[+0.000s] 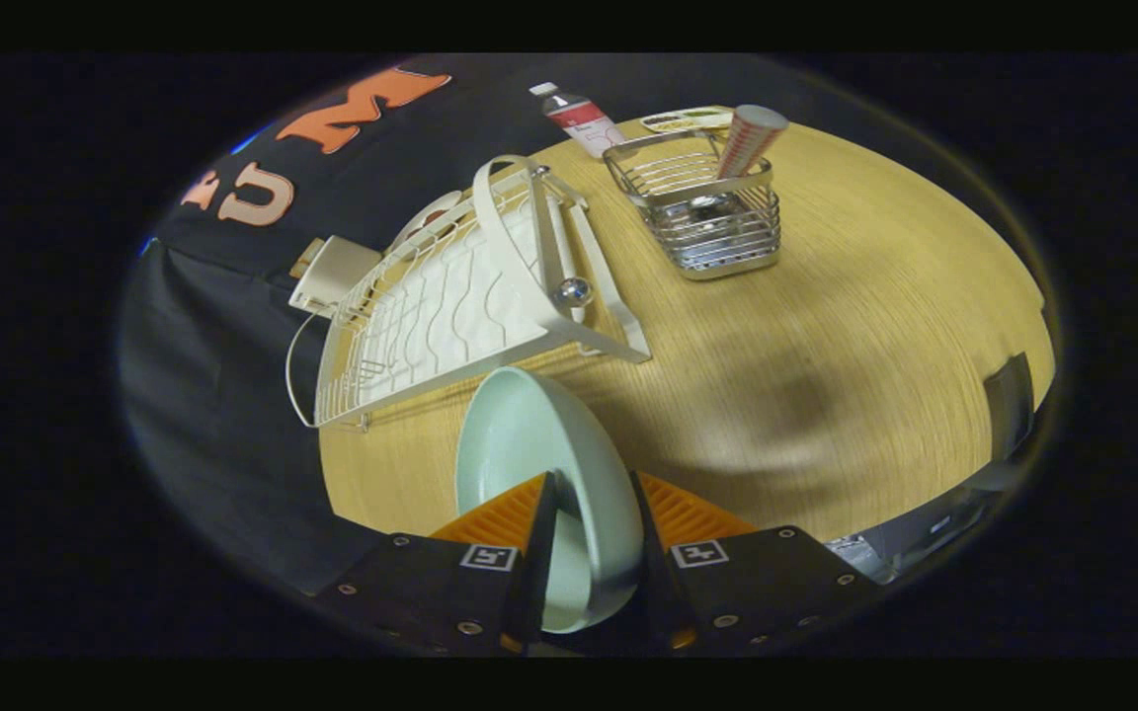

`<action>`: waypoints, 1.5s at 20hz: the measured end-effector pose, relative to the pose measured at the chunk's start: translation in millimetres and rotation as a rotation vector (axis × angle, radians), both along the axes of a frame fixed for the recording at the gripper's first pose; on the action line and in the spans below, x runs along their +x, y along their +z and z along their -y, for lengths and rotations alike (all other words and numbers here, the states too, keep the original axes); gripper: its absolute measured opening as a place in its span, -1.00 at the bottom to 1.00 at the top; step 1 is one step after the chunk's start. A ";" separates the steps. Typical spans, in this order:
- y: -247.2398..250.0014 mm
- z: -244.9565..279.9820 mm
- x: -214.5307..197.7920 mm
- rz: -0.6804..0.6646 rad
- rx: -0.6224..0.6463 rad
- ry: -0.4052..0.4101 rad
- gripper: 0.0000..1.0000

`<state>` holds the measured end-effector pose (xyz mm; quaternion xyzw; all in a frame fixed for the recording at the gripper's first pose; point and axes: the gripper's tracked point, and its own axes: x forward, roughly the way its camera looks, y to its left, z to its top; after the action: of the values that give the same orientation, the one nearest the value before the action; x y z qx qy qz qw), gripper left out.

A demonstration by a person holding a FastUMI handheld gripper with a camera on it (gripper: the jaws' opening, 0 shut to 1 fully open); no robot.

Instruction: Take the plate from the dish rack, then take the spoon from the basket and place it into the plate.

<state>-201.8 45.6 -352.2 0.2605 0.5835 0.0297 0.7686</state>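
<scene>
- The tool has its two fingers closed on the plate, one finger on each face, so the plate stands on edge between them.
- The plate is pale green-blue and round; its hollow face looks toward the dish rack and its upper rim reaches up just short of the rack's near corner, without clearly touching it.
- The dish rack is white wire on a white tray, lying on the wooden desk; every place below is given from this rack.
- At the rack's near corner sits a small shiny ball-shaped knob.
- Beyond the rack's far side, part of a white dish with a reddish mark shows behind the wires.
- At the rack's far outer end hangs a cream box-shaped holder.
- Off to the side of the rack, apart from it on the desk, stands the metal wire basket.
- A cylinder with red and white stripes leans out of the basket's top; whether it is the spoon's handle I cannot tell.
- Something shiny lies in the basket's bottom, too blurred to name.
- Behind the rack and basket, near the desk's far edge, stands a small bottle with a red and white label.
- Behind the basket lies a flat, pale dish.
</scene>
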 end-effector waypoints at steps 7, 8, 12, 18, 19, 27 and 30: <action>11.1 31.7 29.3 0.163 -0.127 -0.006 0.04; 15.1 38.7 36.0 0.205 -0.157 -0.015 0.14; 27.6 73.4 55.3 0.326 -0.318 -0.022 0.40; 53.5 110.9 86.5 0.525 -0.544 0.012 0.41; 57.5 117.1 91.6 0.549 -0.579 0.014 0.41; 66.0 129.0 120.2 0.659 -0.660 0.049 -0.02; 63.1 130.7 127.9 0.659 -0.655 0.035 -0.30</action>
<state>-73.9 -85.1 -289.2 -0.0291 0.2913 -0.0619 0.9542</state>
